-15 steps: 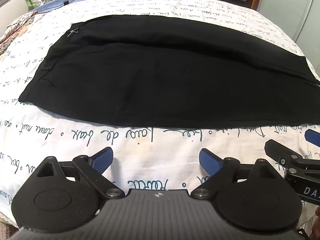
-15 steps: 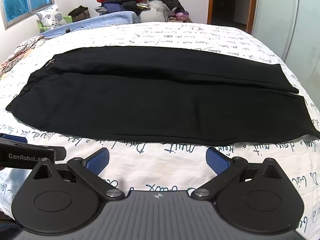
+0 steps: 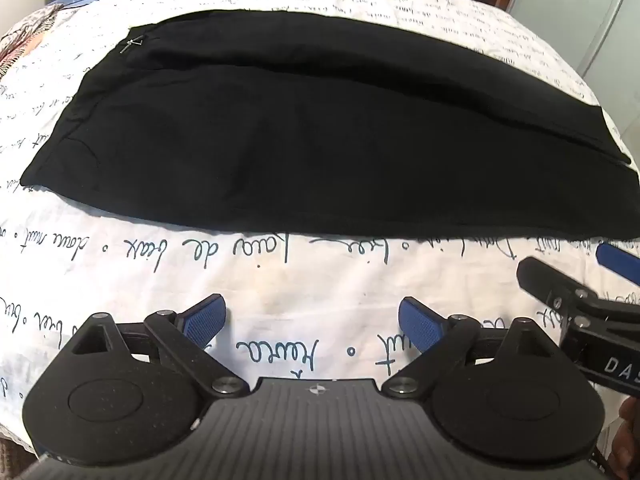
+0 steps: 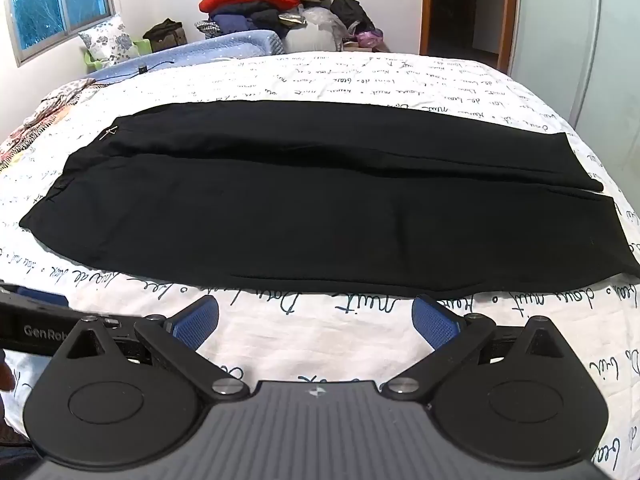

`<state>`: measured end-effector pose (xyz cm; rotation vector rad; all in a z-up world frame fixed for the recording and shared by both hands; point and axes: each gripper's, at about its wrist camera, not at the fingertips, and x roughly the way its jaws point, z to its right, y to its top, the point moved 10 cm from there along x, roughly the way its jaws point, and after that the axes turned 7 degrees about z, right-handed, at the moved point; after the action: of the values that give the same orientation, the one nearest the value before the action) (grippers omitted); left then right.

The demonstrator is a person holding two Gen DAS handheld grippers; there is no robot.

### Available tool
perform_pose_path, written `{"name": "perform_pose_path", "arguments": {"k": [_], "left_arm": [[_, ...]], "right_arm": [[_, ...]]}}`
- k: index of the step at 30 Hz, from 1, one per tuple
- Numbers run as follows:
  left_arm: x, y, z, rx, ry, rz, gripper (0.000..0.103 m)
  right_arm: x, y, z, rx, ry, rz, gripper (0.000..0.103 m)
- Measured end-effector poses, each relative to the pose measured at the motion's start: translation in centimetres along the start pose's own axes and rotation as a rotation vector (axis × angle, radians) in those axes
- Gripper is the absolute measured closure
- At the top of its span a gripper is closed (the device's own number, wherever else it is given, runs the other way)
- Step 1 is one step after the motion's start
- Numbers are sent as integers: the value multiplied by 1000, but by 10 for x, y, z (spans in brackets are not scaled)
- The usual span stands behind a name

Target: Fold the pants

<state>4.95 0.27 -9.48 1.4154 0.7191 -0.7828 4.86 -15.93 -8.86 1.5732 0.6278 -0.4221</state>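
Black pants lie flat across the bed, waistband at the left, leg hems at the right; they also show in the right wrist view. A small metal clasp sits near the waistband. My left gripper is open and empty, above the sheet just short of the pants' near edge. My right gripper is open and empty, also just short of the near edge. The right gripper shows at the right edge of the left wrist view.
The bed has a white sheet with blue handwriting print. A pile of clothes, a blue cushion and a floral pillow lie beyond the far side. A window is at the left, a doorway at the right.
Both grippers have tilted and moved slightly forward toward the pants' near edge. The pants have not moved.
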Motion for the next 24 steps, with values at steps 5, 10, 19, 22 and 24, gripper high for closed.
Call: {"name": "perform_pose_path", "arguments": {"k": [5,10,19,22,24], "left_arm": [[-2,7,-2,10,21,29,8],[4,12,-3,13,15,37,8],[9,10,-4,13,47,23,8],[10,11,-2,15,52,17,8],[11,12,-2,16,59,17,8]], "right_arm": [[0,2,3,12,1,13,0],[6,3,6,31,12,8,0],[11,11,7,3,21,54,0],[13,14,10,-7,9,67,0],[16,15,10,8,25,64,0]]}}
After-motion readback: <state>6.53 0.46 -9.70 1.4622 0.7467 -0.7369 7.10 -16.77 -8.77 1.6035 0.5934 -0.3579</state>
